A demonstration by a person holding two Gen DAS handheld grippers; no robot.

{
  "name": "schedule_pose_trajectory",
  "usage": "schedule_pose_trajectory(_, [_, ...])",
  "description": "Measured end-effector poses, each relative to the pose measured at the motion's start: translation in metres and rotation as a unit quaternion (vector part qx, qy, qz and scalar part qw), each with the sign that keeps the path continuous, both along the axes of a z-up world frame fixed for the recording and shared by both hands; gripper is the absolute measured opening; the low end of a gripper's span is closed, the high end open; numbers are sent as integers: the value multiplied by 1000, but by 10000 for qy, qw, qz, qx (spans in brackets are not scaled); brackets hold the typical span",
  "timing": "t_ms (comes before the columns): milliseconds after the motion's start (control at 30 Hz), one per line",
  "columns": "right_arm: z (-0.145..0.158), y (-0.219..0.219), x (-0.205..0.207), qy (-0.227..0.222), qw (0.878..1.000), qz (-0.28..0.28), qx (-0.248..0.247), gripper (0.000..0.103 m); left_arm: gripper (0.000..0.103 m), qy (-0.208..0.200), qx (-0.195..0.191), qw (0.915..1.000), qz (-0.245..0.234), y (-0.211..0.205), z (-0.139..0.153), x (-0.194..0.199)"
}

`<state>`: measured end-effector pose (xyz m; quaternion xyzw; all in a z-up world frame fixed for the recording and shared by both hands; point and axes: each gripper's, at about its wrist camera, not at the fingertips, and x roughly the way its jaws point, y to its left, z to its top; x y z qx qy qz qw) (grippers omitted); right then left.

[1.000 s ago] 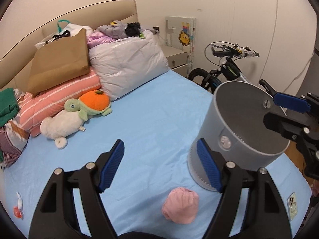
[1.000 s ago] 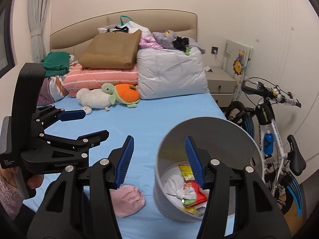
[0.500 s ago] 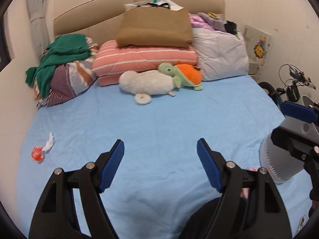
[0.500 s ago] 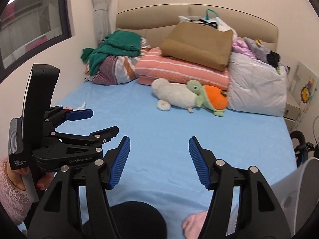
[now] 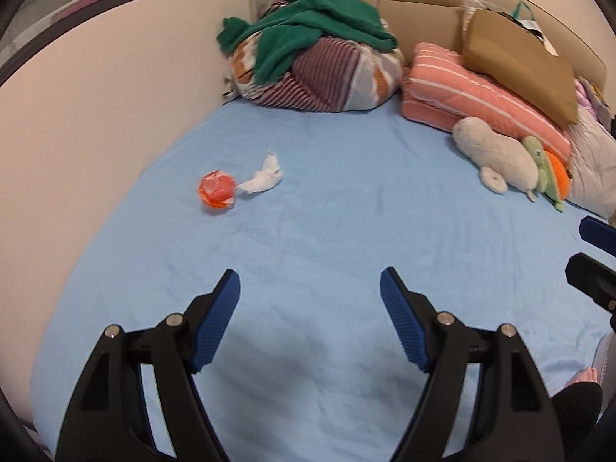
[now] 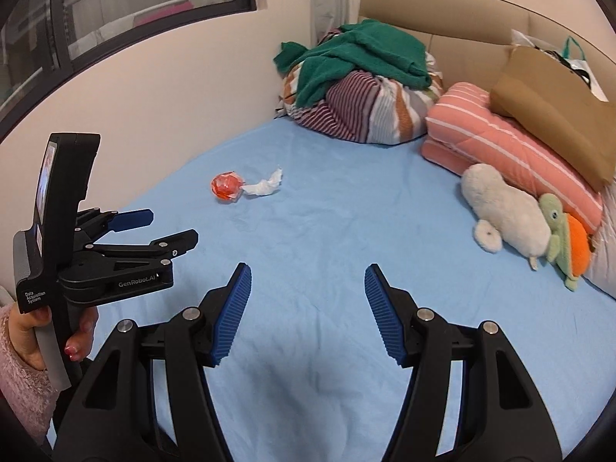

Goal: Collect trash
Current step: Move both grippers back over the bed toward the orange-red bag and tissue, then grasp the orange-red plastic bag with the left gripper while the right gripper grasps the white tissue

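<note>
Both views swung off the bin toward the bed's left edge, exposing an orange wrapper [image 5: 216,193] touching crumpled tissue [image 5: 265,178]. Left claw [image 5: 310,315] and right claw [image 6: 308,310]: jaws apart, empty. Likely next pickups.

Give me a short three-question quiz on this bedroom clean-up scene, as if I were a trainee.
1. True or false: the left gripper is holding a piece of trash.
2. Which lies nearer the wall: A) the orange wrapper ball or B) the white crumpled tissue?
3. Fill in: the green garment lies on top of a ____ bundle.

Key
1. False; both it and the right gripper are open and empty.
2. A.
3. Striped; the striped bundle sits by the headboard.
</note>
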<state>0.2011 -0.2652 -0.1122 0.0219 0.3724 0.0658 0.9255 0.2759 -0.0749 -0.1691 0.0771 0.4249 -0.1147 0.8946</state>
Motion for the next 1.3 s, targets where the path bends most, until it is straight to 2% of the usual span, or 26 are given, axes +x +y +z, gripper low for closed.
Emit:
schedule_pose_trajectory(267, [-61, 70, 122, 164, 9989, 429, 68, 59, 75, 238, 50, 9980, 577, 61, -55, 87])
schedule_pose_trajectory(467, [-113, 102, 218, 198, 9982, 550, -152, 59, 75, 313, 60, 9970, 699, 78, -95, 146])
schedule_pose_trajectory(633, [-150, 112, 277, 223, 9976, 601, -269, 59, 75, 388, 93, 9965, 729, 87, -124, 189])
schedule_pose_trajectory(800, [-179, 123, 319, 228, 9966, 717, -343, 59, 75, 411, 94, 9969, 658, 90, -143, 218])
schedule_pose_trajectory(1067, [-205, 144, 364, 306, 9946, 930, -353, 59, 75, 314, 102, 9978, 576, 89, -163, 248])
schedule_pose_trajectory(1133, [-212, 149, 374, 431, 9934, 1005, -343, 55, 75, 299, 118, 9981, 534, 87, -169, 253])
schedule_pose_trajectory(1167, [-214, 151, 377, 470, 9928, 1046, -352, 49, 75, 307, 100, 9982, 509, 87, -171, 255])
schedule_pose_trajectory(1200, [-216, 153, 379, 509, 9920, 1098, -364, 42, 71, 314, 84, 9983, 475, 87, -173, 258])
schedule_pose_trajectory(1233, [-218, 155, 381, 564, 9909, 1169, -356, 39, 61, 321, 84, 9985, 441, 87, -175, 259])
schedule_pose_trajectory(1267, [-220, 156, 383, 616, 9899, 1232, -349, 31, 55, 346, 84, 9986, 401, 86, -177, 261])
schedule_pose_trajectory(1300, [-222, 158, 383, 658, 9888, 1292, -348, 23, 41, 394, 52, 9986, 358, 86, -180, 263])
